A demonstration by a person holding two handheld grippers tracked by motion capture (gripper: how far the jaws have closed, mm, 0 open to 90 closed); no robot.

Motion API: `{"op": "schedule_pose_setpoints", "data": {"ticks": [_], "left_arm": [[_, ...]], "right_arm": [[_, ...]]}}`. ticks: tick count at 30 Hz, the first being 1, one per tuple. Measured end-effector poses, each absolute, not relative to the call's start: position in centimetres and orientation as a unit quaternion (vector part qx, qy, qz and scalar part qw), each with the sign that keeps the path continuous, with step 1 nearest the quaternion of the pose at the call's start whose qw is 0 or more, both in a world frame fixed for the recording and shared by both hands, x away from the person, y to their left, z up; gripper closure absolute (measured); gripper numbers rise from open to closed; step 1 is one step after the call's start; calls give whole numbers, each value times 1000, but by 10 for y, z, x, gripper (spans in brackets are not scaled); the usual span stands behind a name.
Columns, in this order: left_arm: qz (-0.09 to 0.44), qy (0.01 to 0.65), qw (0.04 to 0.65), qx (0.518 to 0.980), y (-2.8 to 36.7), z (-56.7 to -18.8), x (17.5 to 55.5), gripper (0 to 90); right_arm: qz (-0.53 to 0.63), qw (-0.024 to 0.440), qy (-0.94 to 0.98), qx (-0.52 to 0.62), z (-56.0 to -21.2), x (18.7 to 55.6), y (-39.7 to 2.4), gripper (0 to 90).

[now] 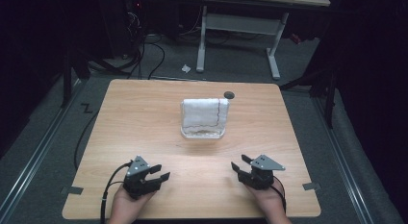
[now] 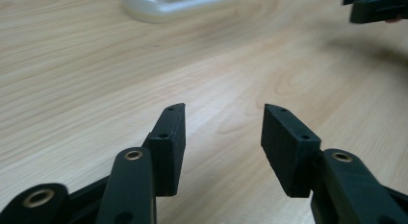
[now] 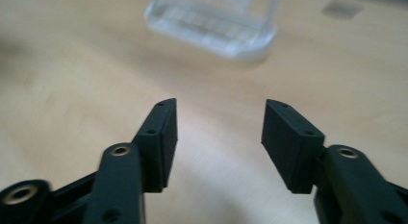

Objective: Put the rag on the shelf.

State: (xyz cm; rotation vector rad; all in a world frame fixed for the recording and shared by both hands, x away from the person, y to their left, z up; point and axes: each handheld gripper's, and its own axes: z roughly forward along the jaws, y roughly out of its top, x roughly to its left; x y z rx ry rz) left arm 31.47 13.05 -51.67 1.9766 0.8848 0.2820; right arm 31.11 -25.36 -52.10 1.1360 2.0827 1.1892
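In the middle of the wooden table (image 1: 139, 123) stands a clear plastic container (image 1: 203, 131) with a white cloth (image 1: 204, 112) upright in it. Both grippers hover low near the table's front edge, each in a hand. My left gripper (image 1: 161, 171) is at the front left, jaws wide apart and empty, pointing toward the centre (image 2: 223, 107). At the front right, my right gripper (image 1: 239, 162) is also open with nothing between its jaws (image 3: 220, 102). The container lies blurred ahead in the left gripper view (image 2: 178, 0) and the right gripper view (image 3: 216, 22).
A small black disc (image 1: 229, 94) lies near the table's far edge, behind the container. Grey tape tabs (image 1: 71, 190) mark the front corners. Beyond the table stands a white-legged desk (image 1: 238, 29), with cables on the floor at the far left.
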Motion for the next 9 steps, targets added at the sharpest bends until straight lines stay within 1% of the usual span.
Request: {"op": "schedule_pose_setpoints", "data": {"ticks": [1,2,3,6,9], "left_arm": [[122,351,457,808,126,-516,315,510],[124,349,456,810,123,-516,316,508],[121,349,456,810,121,-517,318,508],[118,346,454,813,119,-519,319,509],[121,339,447,819,117,-521,318,496]], "right_arm": [[420,232,778,406,-523,312,-252,443],[413,248,782,395,-523,312,-251,453],[413,250,781,397,-523,314,-251,450],[422,230,772,416,-526,320,-254,448],[418,238,777,406,-526,318,-253,446]]}}
